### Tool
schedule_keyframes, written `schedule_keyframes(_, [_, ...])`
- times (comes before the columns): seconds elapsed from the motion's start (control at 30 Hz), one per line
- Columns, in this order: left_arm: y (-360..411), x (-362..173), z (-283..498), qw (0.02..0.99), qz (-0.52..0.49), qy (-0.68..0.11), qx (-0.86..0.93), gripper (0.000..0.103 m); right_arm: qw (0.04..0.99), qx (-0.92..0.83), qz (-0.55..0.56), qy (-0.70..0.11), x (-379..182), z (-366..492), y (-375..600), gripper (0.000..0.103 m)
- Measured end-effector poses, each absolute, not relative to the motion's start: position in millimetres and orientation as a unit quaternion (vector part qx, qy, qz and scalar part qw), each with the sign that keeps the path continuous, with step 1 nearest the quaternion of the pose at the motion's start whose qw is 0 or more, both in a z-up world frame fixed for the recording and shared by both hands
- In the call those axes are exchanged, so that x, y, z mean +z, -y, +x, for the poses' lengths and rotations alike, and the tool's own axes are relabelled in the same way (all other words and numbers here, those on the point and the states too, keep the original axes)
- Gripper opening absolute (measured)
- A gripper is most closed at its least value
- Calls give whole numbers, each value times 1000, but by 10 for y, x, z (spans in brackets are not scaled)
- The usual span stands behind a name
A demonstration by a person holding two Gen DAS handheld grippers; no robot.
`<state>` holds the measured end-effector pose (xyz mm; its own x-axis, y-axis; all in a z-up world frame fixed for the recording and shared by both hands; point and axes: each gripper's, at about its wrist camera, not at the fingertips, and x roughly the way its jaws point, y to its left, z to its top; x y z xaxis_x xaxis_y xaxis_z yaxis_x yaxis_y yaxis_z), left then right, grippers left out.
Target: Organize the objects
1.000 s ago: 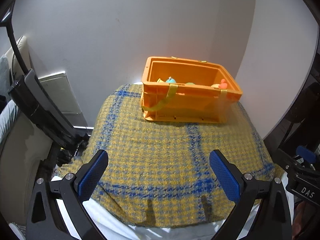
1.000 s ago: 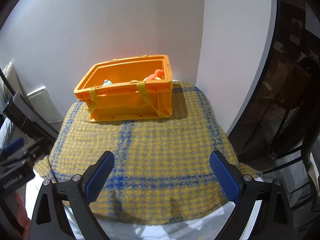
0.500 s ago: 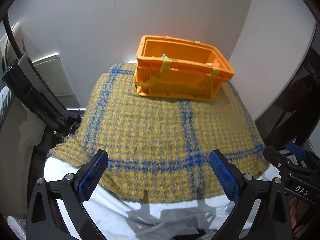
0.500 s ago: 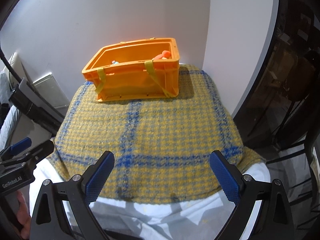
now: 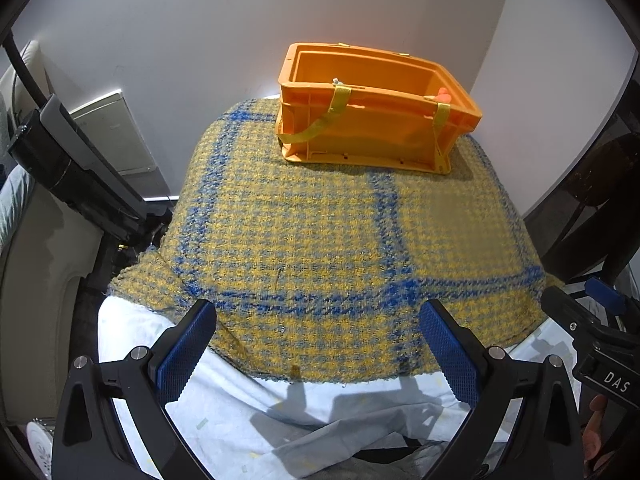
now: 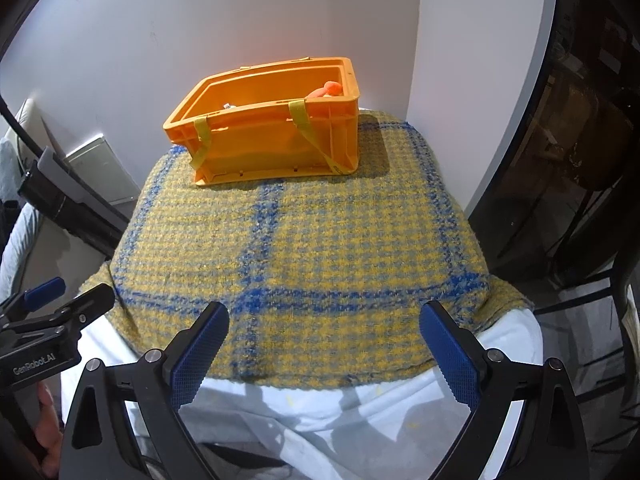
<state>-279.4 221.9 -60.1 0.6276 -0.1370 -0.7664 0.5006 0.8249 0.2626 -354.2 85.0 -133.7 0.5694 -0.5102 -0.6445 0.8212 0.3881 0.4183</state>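
An orange plastic crate (image 5: 372, 120) with yellow straps stands at the far end of a yellow and blue plaid cloth (image 5: 320, 240), near the wall corner. It also shows in the right wrist view (image 6: 272, 136). An orange toy (image 6: 326, 90) pokes above its rim at the right; other contents are hidden. My left gripper (image 5: 318, 354) is open and empty, hanging over the cloth's near edge. My right gripper (image 6: 324, 350) is open and empty at the same near edge. Each gripper shows at the side of the other's view.
The plaid cloth (image 6: 304, 248) lies over a white sheet (image 5: 224, 420) that hangs at the near side. A black stand (image 5: 72, 168) and a pale panel (image 5: 116, 136) are at the left. White walls meet behind the crate. A dark frame (image 6: 580, 160) is at the right.
Both grippers have drawn back from the crate and away from the table. The crate looks smaller and the white sheet at the near edge has come into view. The jaws stay open.
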Motion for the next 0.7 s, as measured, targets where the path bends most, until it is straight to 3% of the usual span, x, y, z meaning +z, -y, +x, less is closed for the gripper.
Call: schedule_keyframes(0.7, [-2155, -606, -2814, 870, 246, -385, -188, 103, 805, -418, 368, -205, -1293, -3540, -842, 96])
